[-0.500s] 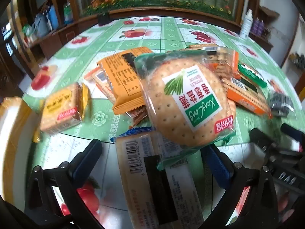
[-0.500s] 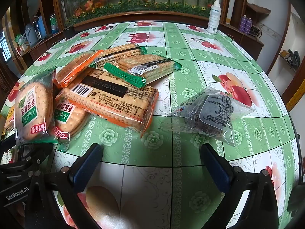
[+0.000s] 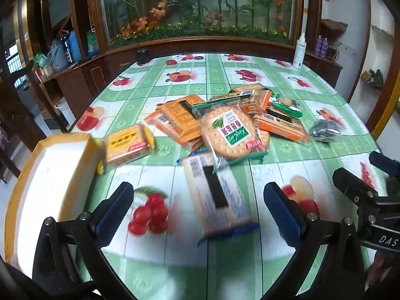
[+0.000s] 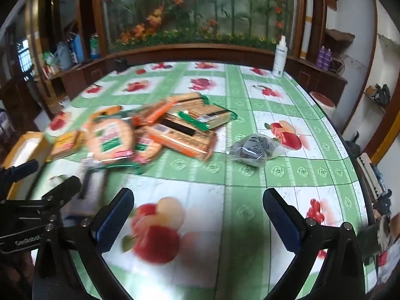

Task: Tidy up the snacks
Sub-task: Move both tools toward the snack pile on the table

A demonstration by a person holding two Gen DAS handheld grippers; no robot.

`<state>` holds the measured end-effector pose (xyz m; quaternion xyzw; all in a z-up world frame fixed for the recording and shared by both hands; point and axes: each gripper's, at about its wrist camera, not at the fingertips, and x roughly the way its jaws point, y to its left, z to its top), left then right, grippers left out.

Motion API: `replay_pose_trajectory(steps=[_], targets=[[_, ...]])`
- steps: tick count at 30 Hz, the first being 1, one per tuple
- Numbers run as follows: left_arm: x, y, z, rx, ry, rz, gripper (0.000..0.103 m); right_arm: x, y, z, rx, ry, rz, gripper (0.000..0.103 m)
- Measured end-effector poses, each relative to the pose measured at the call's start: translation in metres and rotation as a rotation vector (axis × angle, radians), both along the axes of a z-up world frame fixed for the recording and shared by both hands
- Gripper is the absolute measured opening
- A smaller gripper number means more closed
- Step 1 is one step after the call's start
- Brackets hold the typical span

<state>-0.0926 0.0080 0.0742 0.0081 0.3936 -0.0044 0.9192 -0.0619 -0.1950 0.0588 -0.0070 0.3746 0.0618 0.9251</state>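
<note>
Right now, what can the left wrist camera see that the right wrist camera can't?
Only the left view shows the long cracker pack with the blue end lying clear and whole between the open left tool. Only the right view shows the red-topped white stool beyond the table's edge. Both show the round green-labelled cracker pack, the dark clear-wrapped snack bag and the yellow-rimmed white box.

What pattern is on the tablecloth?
Green-and-white checks with red fruit prints on the tablecloth; the right wrist view shows it best.
</note>
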Motion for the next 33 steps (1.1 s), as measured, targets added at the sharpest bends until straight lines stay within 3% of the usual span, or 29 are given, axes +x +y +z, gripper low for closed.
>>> replay_pose_trajectory(steps=[5, 11, 16, 33], targets=[[-0.034, 0.017, 0.004, 0.004, -0.045, 0.028, 0.103, -0.037, 0.015, 0.015, 0.028, -0.05, 0.031, 0.103], [-0.054, 0.028, 0.005, 0.015, -0.072, 0.011, 0.103, -0.053, 0.03, 0.014, 0.026, -0.065, 0.078, 0.103], [-0.056, 0.038, 0.002, -0.019, -0.047, 0.033, 0.103, -0.059, 0.032, 0.011, 0.039, -0.058, 0.092, 0.103], [-0.046, 0.045, -0.01, -0.026, -0.026, 0.028, 0.103, -0.053, 0.04, 0.007, 0.048, -0.029, 0.131, 0.103]])
